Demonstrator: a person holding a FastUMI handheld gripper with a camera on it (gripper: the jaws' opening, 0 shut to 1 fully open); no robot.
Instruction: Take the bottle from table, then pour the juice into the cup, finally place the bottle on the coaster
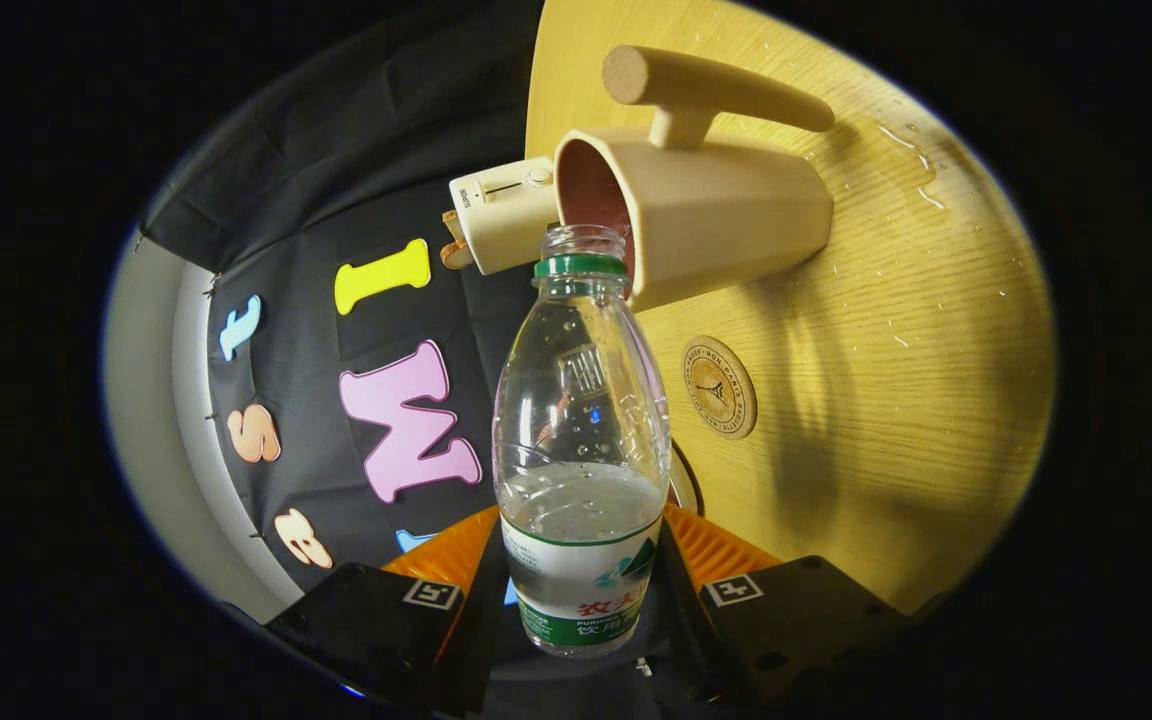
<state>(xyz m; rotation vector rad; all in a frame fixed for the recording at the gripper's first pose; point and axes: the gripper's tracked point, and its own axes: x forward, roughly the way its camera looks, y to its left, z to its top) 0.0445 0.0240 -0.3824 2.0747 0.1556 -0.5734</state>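
Note:
My gripper is shut on a clear plastic bottle, gripping its labelled lower part between both fingers. The bottle has a green neck ring, no cap, and clear liquid in its lower part. Its open mouth sits right at the rim of the beige cup, just beyond the fingers. The cup has a reddish inside and a long peg handle, and it stands on the wooden table. My view is rolled, so bottle and table look turned on their side. A round wooden coaster lies on the table beside the bottle, nearer than the cup.
A cream box-shaped appliance stands behind the cup, at the table's far edge. Drops of spilled liquid glisten on the table past the cup. Beyond the table edge hangs the booth's black cloth wall.

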